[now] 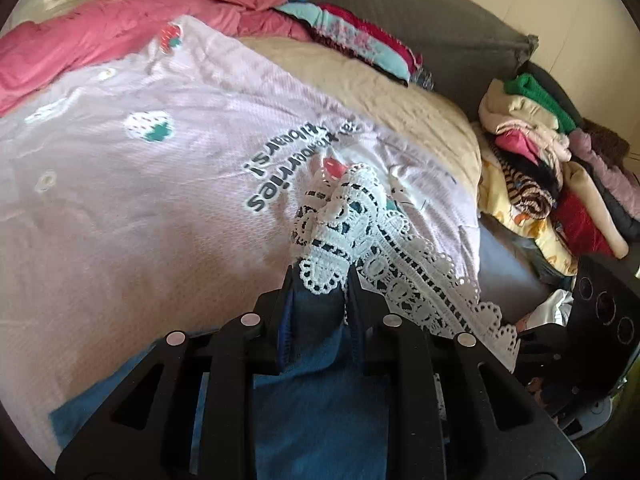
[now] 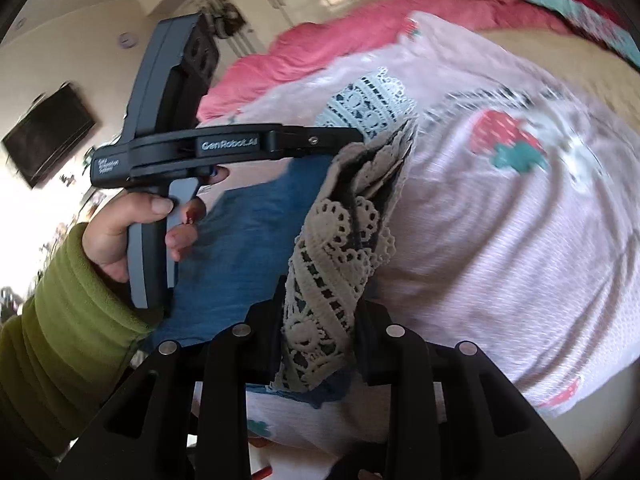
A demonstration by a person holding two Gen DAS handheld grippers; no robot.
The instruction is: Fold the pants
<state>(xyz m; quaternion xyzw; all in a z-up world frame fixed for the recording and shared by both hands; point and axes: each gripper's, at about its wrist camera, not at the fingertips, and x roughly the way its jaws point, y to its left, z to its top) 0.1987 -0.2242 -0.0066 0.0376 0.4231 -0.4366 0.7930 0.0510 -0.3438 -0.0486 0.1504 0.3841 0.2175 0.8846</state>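
1. Denim pants (image 1: 320,408), blue with a white lace hem (image 1: 360,232), hang between the two tools above a pink quilt (image 1: 120,200) on the bed.
2. Left gripper (image 1: 320,284): jaws nearly together, clamped on the lace hem; denim runs back from the tips toward the camera.
3. Right gripper (image 2: 318,304): jaws close together, clamped on a bunched strip of the same lace; more lace and denim rise ahead of the tips.
4. Key relation: in the right view the left tool sits up and to the left, level, its tip meeting the lace. Cloth spans the short gap between the two tips, so the hem's long axis runs from one gripper to the other.
5. Neither hand reads as clearly nearer the pants; both hold the same edge. The rest of the garment trails below and toward the person.
6. Judgement: the next move depends on carrying this edge as one line over the trailing cloth.
7. Left hand (image 2: 128,224), green sleeve (image 2: 60,320), grips the handle.
8. Writing: "GenRobot.AI" on the left tool's arm; a smaller label beside it is too small to read. Quilt print, upside down in the left view, partly reads "berries" and "bears!"; the rest is covered.
9. Folded clothes pile (image 1: 552,176) lies at right, well apart.
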